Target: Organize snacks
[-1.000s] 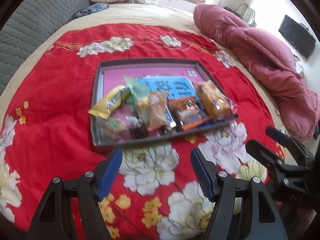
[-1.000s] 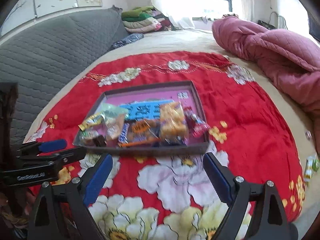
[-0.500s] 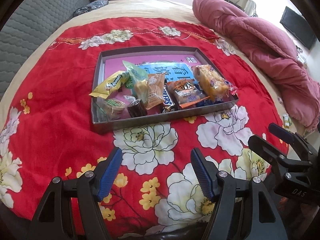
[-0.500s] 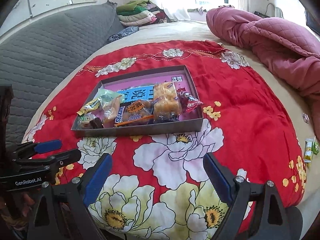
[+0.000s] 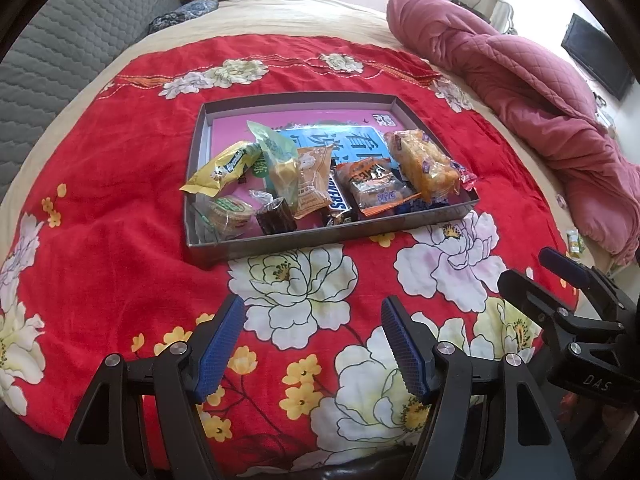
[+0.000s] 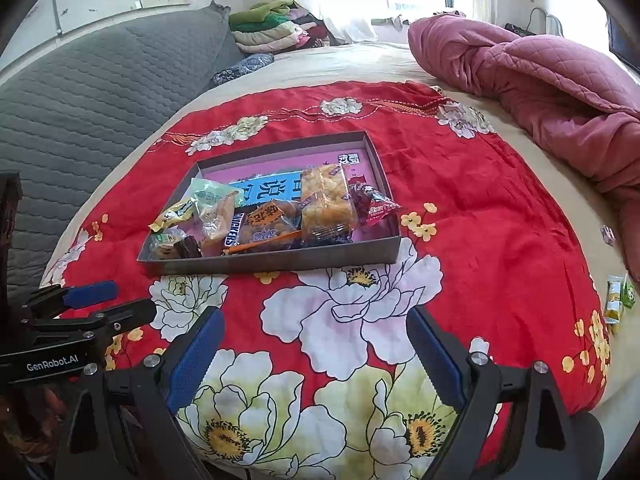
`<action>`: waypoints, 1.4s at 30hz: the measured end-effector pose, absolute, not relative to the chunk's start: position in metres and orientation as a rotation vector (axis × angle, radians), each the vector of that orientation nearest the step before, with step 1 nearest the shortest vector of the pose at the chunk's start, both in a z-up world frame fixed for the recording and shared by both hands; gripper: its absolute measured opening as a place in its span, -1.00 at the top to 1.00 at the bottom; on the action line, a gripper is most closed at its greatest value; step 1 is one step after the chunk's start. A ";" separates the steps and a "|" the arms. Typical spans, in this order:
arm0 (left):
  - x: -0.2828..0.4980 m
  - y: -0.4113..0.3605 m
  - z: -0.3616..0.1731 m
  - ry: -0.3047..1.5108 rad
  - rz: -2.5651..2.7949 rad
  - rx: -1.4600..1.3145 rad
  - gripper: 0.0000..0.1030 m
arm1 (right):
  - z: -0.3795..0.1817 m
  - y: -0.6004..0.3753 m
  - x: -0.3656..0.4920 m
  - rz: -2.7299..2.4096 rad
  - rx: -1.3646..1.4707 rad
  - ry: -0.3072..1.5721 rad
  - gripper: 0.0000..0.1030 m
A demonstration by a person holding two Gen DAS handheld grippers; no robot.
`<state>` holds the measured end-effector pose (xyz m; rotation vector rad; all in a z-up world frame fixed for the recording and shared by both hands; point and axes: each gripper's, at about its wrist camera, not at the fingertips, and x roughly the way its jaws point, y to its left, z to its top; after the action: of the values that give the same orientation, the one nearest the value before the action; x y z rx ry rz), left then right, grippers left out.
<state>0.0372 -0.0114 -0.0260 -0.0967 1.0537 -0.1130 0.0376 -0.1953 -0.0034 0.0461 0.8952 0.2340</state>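
Note:
A shallow grey tray [image 5: 320, 242] [image 6: 280, 260] with a pink floor lies on the red flowered blanket [image 5: 112, 184]. In its near half lie several wrapped snacks: a yellow packet [image 5: 224, 166], a Snickers bar [image 5: 336, 200] [image 6: 232, 230], an orange packet [image 5: 370, 184], a long yellow cake packet [image 5: 424, 164] [image 6: 326, 200] and a red candy packet [image 6: 374, 206]. My left gripper [image 5: 312, 316] [image 6: 130, 298] hangs open over the blanket, short of the tray, with nothing between its blue pads. My right gripper [image 6: 316, 320] [image 5: 528, 268] is beside it, open and empty.
A crumpled pink quilt [image 5: 540, 92] [image 6: 540, 80] lies at the right. A grey quilted headboard [image 6: 100, 92] runs along the left, with folded clothes [image 6: 272, 28] at the back. Two small snack packets [image 6: 616, 300] [image 5: 574, 242] lie off the blanket near the bed's right edge.
The tray sits slightly higher in both views than a second ago, and more of the near blanket shows. Nothing has shifted in the last half second. Both jaws stay as wide.

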 end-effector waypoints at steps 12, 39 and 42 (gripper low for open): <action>0.038 -0.011 -0.027 1.060 -0.111 -0.097 -0.41 | -0.004 -0.196 0.038 0.227 0.045 0.896 -0.78; 0.039 -0.005 -0.024 1.048 -0.066 -0.092 -0.41 | -0.005 -0.196 0.038 0.221 0.040 0.900 -0.78; 0.040 -0.005 -0.024 1.049 -0.065 -0.095 -0.41 | -0.005 -0.197 0.038 0.216 0.039 0.897 -0.78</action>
<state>0.0396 -0.0046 -0.0238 -0.0951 1.0490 -0.0647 0.0383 -0.1966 -0.0052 0.0394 0.8966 0.2162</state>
